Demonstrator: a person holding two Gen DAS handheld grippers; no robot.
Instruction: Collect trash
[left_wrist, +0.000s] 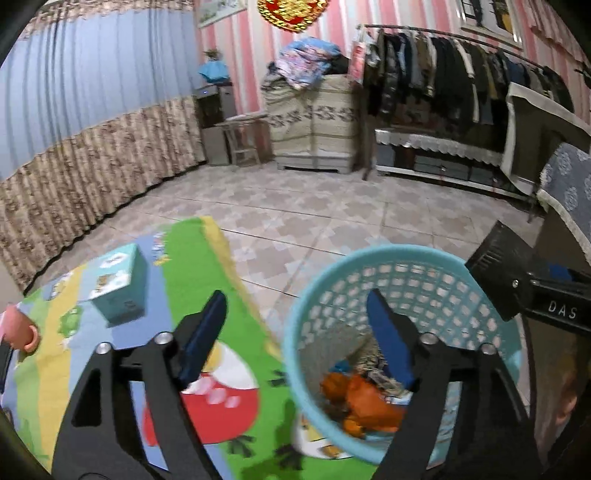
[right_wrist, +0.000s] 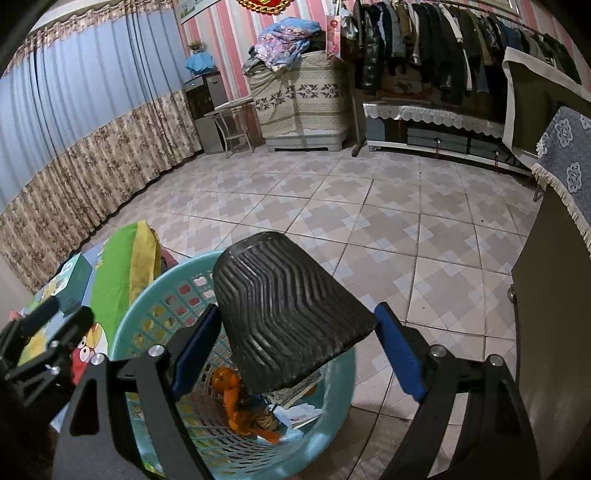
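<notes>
The tiled floor (right_wrist: 369, 221) fills most of both views. On it lies one bright cartoon play mat (left_wrist: 192, 258), its long side running away from the cameras. One teal lattice basket (left_wrist: 391, 252) stands upright at the mat's right edge, partly on the mat and partly on tile, with its mouth facing up.

Over the basket's far rim, one black ribbed piece (right_wrist: 288, 306) hangs in the right gripper (right_wrist: 298, 310), whose blue pads pinch it, one on each side edge at its widest part. It may be a shoe sole, though the view does not settle that. The piece is flat, with chevron ridges on the face turned to the camera. Its long axis runs forward along the fingers, and its narrower rounded end points away toward the open floor. It touches neither the basket nor the floor.

The left gripper (left_wrist: 295, 295) has its jaws spread wide with nothing between them. One finger is above the mat and the other above the basket's mouth.

One teal box (left_wrist: 118, 284) sits on the mat, well left of the basket. In the basket's bottom lie a heap of orange peel (left_wrist: 369, 402), too bunched to count, and some paper scraps. One pink cup (left_wrist: 22, 332) is at the mat's left edge.
</notes>
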